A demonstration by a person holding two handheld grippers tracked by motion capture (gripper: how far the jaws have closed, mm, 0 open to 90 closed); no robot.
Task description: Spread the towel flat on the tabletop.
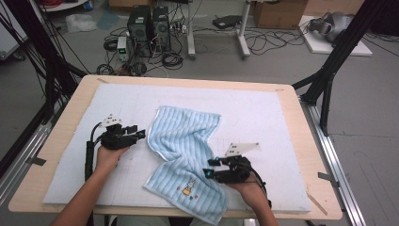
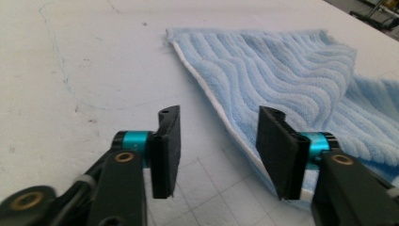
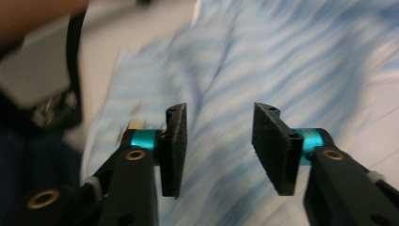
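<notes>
Two tongs in my hands, both with jaws apart and gripping nothing. The left tongs (image 1: 139,134) sit at the towel's left edge, pointing toward it; in the left gripper view the jaws stand half open over the white mat (image 2: 84,61), with only bare surface and the towel's white hem in the gap. No pad touches cloth that I can see.

The right tongs (image 1: 211,168) hover at the towel's lower right side. The right gripper view is smeared by motion blur: I make out blue stripes behind open jaws, but I cannot tell whether the tips touch the fabric or how high they ride above it.

The blue striped towel (image 1: 186,146) lies rumpled on the mat near the bench's middle, running from upper centre down to the near edge. Its folds hide parts of its own surface; a ridge in the middle hides what lies behind it in the left gripper view. The lower corner, with a small embroidered figure (image 1: 187,189) too tiny to read, hangs just past the mat's front edge.

My forearms are cut off at the bottom of the high view. The bench (image 1: 310,141) rim shows as pale wood around the mat.
</notes>
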